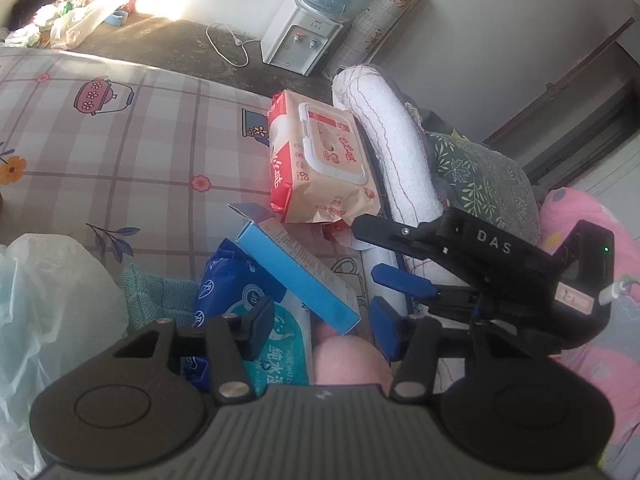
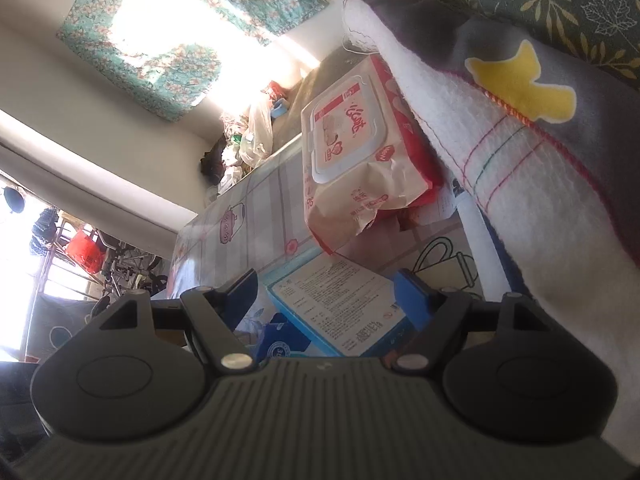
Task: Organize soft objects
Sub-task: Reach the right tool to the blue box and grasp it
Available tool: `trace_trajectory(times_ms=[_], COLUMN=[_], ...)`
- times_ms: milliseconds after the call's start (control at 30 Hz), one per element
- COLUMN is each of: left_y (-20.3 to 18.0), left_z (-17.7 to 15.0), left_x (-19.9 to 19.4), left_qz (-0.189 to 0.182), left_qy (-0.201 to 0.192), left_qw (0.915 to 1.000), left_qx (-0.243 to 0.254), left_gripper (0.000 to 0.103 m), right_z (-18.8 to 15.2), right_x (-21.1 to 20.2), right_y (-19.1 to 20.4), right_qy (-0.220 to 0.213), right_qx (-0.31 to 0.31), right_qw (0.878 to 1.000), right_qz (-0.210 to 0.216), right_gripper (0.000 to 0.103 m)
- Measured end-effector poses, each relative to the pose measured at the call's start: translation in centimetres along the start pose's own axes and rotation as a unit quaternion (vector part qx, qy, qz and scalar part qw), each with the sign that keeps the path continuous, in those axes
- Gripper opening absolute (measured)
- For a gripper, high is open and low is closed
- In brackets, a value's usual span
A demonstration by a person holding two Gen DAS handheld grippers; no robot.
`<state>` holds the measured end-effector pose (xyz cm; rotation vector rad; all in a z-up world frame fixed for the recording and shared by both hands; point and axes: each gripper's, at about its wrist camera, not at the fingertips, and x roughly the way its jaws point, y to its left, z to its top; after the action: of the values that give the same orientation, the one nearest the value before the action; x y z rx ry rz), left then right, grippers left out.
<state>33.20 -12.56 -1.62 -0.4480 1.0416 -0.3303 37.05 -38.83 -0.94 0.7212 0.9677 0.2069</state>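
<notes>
blue box (image 2: 340,312) between right gripper (image 2: 326,296) jaws (unpressed).

Your right tongs (image 2: 324,292) point down at the surface (image 2: 256,216), which has a checked cloth with teapots and cups on it. The jaws stand apart. A blue box (image 2: 340,312) with small print lies between them, but you cannot tell if the pads touch it. A blue pack (image 2: 280,344) peeks out under the box. Just past the box lies a red and tan pack of wipes (image 2: 352,152) with a white lid. On the right, a white towel (image 2: 500,152) with thin colored lines leans against the wipes. A flowered curtain (image 2: 180,36) glows with sunlight.
</notes>
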Motion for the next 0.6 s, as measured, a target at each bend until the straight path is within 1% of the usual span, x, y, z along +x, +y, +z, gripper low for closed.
trace_trajectory(times_ms=[67,133,167,200,233,300,400,467,533,600], left_y=[0.2,0.5,0.6,0.7,0.8,1.1,1.6,1.8,1.9,1.9], left_z=[0.5,0.9,1.1,1.3,1.4,1.7,2.0,2.1,2.1,2.2], left_x=[1.2,2.1,2.6,2.9,3.2,3.9,4.6,4.9,5.1,5.4], left_qz=[-0.004,-0.002,-0.001,0.0,0.001,0.0,-0.003,-0.007,-0.01,-0.016], left_qy=[0.012,0.019,0.022,0.024,0.026,0.032,0.039,0.039,0.041,0.045], left_qw=[0.9998,0.9995,0.9993,0.9991,0.999,0.9985,0.9978,0.9974,0.9967,0.9961], left_qx=[-0.016,-0.026,-0.031,-0.034,-0.036,-0.044,-0.054,-0.06,-0.069,-0.074], left_gripper=[0.046,0.041,0.04,0.04,0.04,0.04,0.04,0.039,0.039,0.04], right_z=[0.9,1.7,1.9,2.0,2.1,2.2,1.9,1.8,1.5,1.1], right_x=[1.9,3.8,4.5,5.2,6.0,7.3,8.1,8.6,8.9,9.1], right_y=[-0.4,-0.8,-1.2,-1.5,-1.9,-2.4,-2.1,-2.3,-2.7,-3.0], right_qy=[0.014,0.028,0.033,0.039,0.046,0.057,0.071,0.082,0.094,0.101], right_qx=[0.005,0.011,0.017,0.023,0.028,0.036,0.038,0.05,0.068,0.081], right_qw=[1.0,0.999,0.999,0.999,0.998,0.997,0.997,0.995,0.993,0.991], right_qz=[-0.006,-0.014,-0.018,-0.023,-0.026,-0.027,-0.013,-0.002,0.012,0.023], right_gripper=[0.075,0.073,0.072,0.069,0.065,0.061,0.06,0.057,0.051,0.049])
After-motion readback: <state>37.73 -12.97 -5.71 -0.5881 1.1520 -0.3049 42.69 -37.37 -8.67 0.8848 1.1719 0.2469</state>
